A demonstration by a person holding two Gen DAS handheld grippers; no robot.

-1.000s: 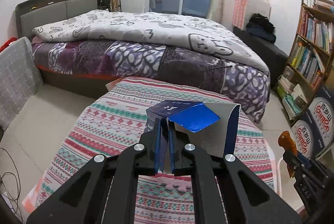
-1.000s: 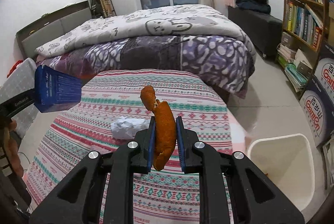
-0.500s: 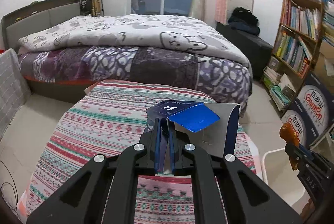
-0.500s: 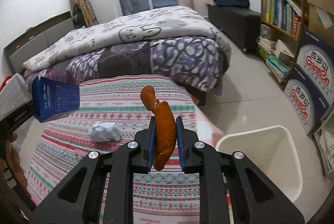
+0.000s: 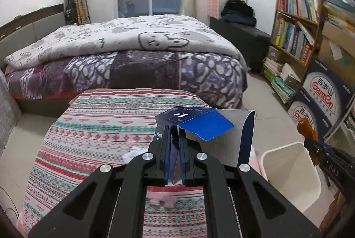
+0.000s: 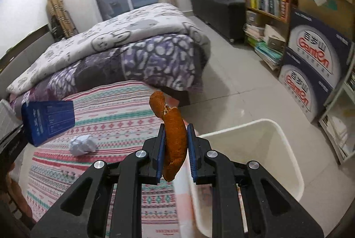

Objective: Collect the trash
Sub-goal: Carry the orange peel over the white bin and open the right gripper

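My left gripper (image 5: 175,145) is shut on a torn blue carton (image 5: 199,125) and holds it above the striped table (image 5: 99,127). The carton also shows at the left of the right wrist view (image 6: 47,119). My right gripper (image 6: 176,140) is shut on a strip of orange peel (image 6: 174,127), held above the table's right edge beside the white bin (image 6: 250,149). The bin also shows at the right of the left wrist view (image 5: 292,173), with the peel (image 5: 307,128) above it. A crumpled paper ball (image 6: 82,145) lies on the table.
A bed with a purple and grey quilt (image 5: 124,56) stands behind the table. A bookshelf (image 5: 295,23) and stacked Ganten boxes (image 6: 310,74) line the right wall. A dark bench (image 6: 219,14) is at the back right. Tiled floor (image 6: 239,87) lies between bed and shelf.
Both grippers have swung to the right with their loads. The white bin has come into fuller view and now lies just right of the peel.
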